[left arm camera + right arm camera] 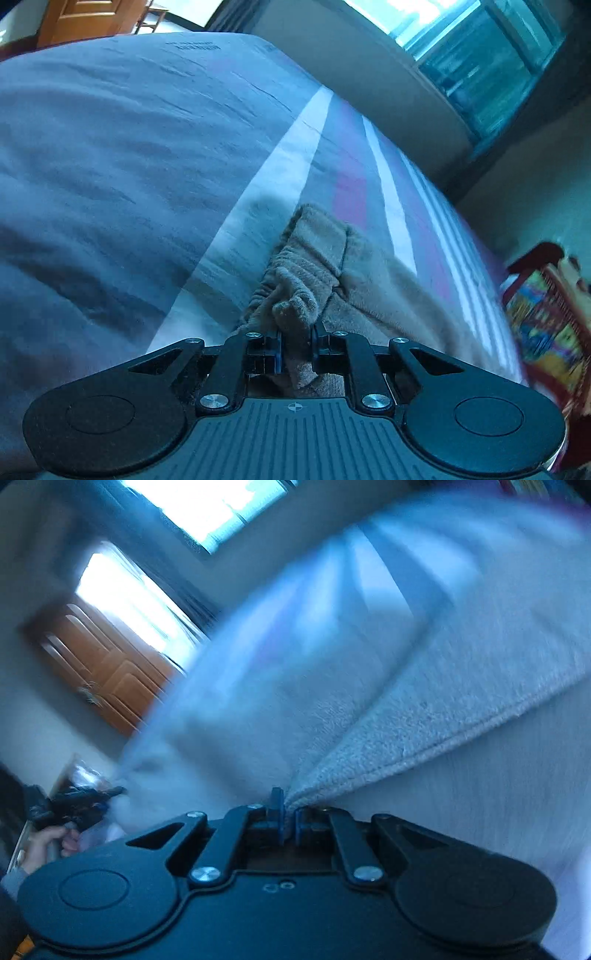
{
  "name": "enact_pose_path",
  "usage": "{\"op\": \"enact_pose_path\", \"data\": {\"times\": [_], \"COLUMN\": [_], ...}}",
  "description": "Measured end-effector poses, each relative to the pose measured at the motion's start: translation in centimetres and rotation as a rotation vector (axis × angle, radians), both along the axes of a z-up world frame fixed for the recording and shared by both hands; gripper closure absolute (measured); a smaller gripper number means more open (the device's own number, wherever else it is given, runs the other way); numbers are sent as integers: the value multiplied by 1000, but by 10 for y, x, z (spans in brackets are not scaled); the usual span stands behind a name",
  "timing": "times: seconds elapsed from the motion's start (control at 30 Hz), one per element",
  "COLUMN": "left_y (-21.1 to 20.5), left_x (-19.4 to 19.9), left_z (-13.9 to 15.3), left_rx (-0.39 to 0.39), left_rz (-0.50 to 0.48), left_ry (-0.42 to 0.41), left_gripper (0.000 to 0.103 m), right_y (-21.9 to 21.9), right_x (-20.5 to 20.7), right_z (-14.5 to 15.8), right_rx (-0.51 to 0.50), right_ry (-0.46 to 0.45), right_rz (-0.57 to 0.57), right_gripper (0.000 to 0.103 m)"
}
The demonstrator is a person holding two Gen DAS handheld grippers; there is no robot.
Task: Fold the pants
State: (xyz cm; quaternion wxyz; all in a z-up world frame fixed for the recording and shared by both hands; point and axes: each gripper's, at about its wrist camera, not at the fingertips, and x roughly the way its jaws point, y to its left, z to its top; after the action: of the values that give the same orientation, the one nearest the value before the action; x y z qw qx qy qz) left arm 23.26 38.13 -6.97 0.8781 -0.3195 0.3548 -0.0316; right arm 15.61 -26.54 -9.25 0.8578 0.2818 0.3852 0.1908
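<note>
Striped bedding (110,155) in grey, white and pink covers the bed that serves as the work surface, with a window and a wooden door beyond. Nearest the lens in the left wrist view, the left gripper (297,345) has its 2 jaws closed on a bunched fold of the tan fleece pants (317,266); from that pinch the garment runs forward and to the right across the bed, toward the white stripes. In the right wrist view, the right gripper (290,821) has its jaws nearly together, nipping a stitched hem of the same fleece, which looks pale in this light. From there the cloth fans up and away to the right, blurred by motion. Both hands therefore hold an edge, and the pants' long axis lies ahead of the fingers, so the coming fold probably carries the held edges forward over the rest. A person's hand (55,842) shows at the lower left of this view.
</note>
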Motion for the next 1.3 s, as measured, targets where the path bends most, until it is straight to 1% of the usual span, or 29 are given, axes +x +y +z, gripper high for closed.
{"op": "enact_pose_path", "data": {"times": [0.03, 0.1, 0.17, 0.2, 0.23, 0.3, 0.33, 0.37, 0.4, 0.43, 0.47, 0.5, 0.57, 0.63, 0.67, 0.7, 0.73, 0.77, 0.8, 0.83, 0.9, 0.97, 1.0, 1.07, 1.1, 1.2, 1.23, 1.27, 1.3], "left_y": [-4, -5, -3, -1, 0, -2, -3, -3, -3, -4, -7, -12, -22, -30, -35, -38, -41, -43, -46, -47, -53, -58, -64, -73, -75, -71, -70, -70, -71], "left_x": [-2, -4, -7, -10, -8, -5, -2, -3, -8, -10, -17, -27, -41, -54, -57, -59, -60, -59, -62, -66, -79, -85, -83, -74, -68, -57, -54, -52, -51], "left_z": [3, 8, 18, 22, 24, 16, 7, 2, 3, 5, 11, 18, 26, 26, 23, 19, 14, 12, 13, 15, 19, 16, 14, 7, 2, -11, -15, -18, -20], "left_rx": [22, 38, 26, 31, 45, 77, 92, 100, 83, 69, 78, 93, 84, 51, 48, 46, 35, 28, 29, 32, 19, -22, -21, 22, 21, -34, -45, -42, -32], "left_rz": [-4, -6, 1, 0, 2, 9, 7, 11, 33, 51, 66, 79, 94, 104, 117, 132, 145, 159, 177, 197, 227, 207, 177, 153, 149, 175, 178, 179, 169], "left_ry": [-7, -10, -71, -93, -92, -32, -2, 7, -1, -10, -20, -36, -80, -80, -69, -48, -32, -26, -29, -33, -55, -51, -38, 15, 38, 73, 86, 98, 101], "left_gripper": [89, 89, 89, 89, 89, 89, 89, 88, 87, 86, 86, 85, 85, 85, 85, 85, 85, 85, 85, 85, 85, 85, 85, 85, 85, 82, 82, 83, 83], "right_y": [-5, -5, -6, -8, -8, -8, -6, -1, 3, 0, -7, -13, -27, -54, -71, -77, -82, -96, -102, -106, -106, -107, -107, -109, -114, -132, -138, -139, -140], "right_x": [0, -2, -6, -10, -15, -23, -23, -19, -9, -8, -8, -9, -21, -31, -32, -27, -20, -18, -16, -13, -7, -6, -4, 4, 4, -1, -4, -4, -2], "right_z": [-6, -6, -6, 0, 7, 10, 3, -9, -19, -27, -27, -23, -9, -5, -8, -12, -13, -22, -30, -34, -36, -42, -47, -52, -56, -55, -47, -48, -44], "right_rx": [50, 43, 27, 47, 64, 64, 51, 24, 13, 47, 95, 128, 106, 140, 156, 160, 179, 234, 284, 311, 319, 335, 338, 342, 353, 371, 368, 364, 347], "right_ry": [5, -5, -13, -41, -76, -93, -68, -16, 32, 41, 49, 45, -19, -55, -42, -26, 0, 24, 35, 40, 40, 39, 43, 45, 47, 38, 36, 32, 26], "right_rz": [-29, -33, -21, -15, -9, -11, -13, -12, -13, -31, -44, -57, -122, -182, -222, -257, -301, -346, -369, -384, -404, -417, -420, -429, -438, -445, -448, -453, -455], "right_gripper": [99, 98, 98, 98, 98, 98, 98, 98, 99, 99, 89, 83, 56, 53, 53, 53, 60, 63, 64, 67, 68, 71, 73, 83, 83, 85, 86, 95, 99]}}
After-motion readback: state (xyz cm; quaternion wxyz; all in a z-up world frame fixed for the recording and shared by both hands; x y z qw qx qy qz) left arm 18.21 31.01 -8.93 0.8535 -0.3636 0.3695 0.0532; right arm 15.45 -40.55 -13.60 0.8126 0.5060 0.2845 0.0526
